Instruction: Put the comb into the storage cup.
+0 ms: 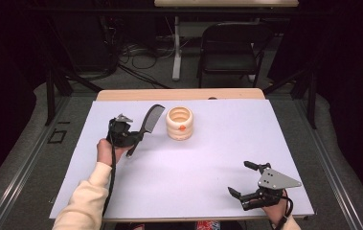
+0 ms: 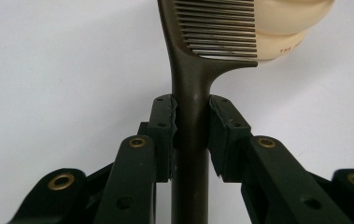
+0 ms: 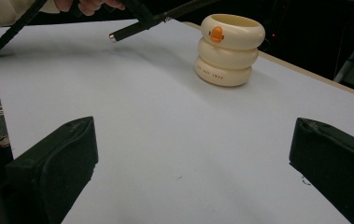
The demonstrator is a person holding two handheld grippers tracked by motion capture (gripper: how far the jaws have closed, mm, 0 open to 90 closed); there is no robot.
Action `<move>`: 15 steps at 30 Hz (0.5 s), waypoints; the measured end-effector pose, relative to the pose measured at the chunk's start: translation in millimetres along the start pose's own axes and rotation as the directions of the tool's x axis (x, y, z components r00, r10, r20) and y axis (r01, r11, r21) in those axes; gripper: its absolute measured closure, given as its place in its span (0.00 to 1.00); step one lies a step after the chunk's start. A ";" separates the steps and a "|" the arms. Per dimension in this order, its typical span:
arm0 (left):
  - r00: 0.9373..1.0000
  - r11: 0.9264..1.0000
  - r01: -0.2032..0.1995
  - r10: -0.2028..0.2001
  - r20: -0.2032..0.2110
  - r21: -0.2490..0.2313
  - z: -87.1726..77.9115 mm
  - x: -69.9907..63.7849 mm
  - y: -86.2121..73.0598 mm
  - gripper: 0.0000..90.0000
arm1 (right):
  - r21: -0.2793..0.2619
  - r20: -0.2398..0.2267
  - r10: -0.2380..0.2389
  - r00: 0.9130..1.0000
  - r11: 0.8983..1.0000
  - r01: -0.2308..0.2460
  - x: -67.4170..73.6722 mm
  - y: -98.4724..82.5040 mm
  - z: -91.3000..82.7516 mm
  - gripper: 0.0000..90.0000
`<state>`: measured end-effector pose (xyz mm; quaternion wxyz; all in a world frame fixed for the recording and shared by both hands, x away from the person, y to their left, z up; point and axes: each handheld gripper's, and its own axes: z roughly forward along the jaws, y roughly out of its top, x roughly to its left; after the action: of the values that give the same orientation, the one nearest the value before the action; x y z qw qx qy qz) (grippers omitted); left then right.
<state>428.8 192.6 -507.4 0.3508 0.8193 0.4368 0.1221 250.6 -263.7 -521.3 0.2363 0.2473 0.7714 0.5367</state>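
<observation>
You are working in a lab or studio recording space. The white-covered wooden table (image 1: 284, 124) stands on grey carpet, framed by black metal stands (image 1: 50, 81). Loose black cables (image 1: 136, 60) trail over the floor (beside a black folding chair (image 1: 232, 45)), and dark curtains close the surroundings.

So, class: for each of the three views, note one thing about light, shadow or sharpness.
High view: room dark, table evenly lit, picture soft. Left gripper view: comb handle sharp between the pads, cup behind it blurred and bright. Right gripper view: faint shadow beside the cup, near jaws blurred.
</observation>
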 end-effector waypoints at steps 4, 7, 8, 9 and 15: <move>1.000 1.000 -0.001 0.001 0.006 -0.014 -0.7 -1.6 0.6 0.80 | 0.000 0.000 0.001 1.000 1.000 -0.001 0.1 0.0 -0.2 0.01; 1.000 1.000 -0.002 0.002 0.014 -0.021 -0.3 -2.9 0.7 0.80 | 0.000 0.000 0.000 1.000 1.000 0.000 0.0 0.0 -0.2 0.01; 1.000 1.000 -0.002 0.002 0.016 -0.024 -0.3 -3.2 0.9 0.80 | 0.000 0.000 0.000 1.000 1.000 0.000 0.0 0.0 -0.1 0.01; 1.000 1.000 -0.004 0.004 0.018 -0.023 -0.7 -3.4 1.1 0.80 | 0.000 0.001 -0.001 1.000 1.000 0.001 0.1 0.0 0.0 0.01; 1.000 0.999 -0.009 0.010 0.023 -0.044 -2.3 -3.5 1.7 0.80 | 0.003 0.000 -0.002 1.000 1.000 0.002 0.1 0.1 -0.1 0.01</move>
<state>426.6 190.2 -504.2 0.3733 0.8149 0.4259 0.1237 250.5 -263.7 -521.2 0.2364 0.2469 0.7725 0.5352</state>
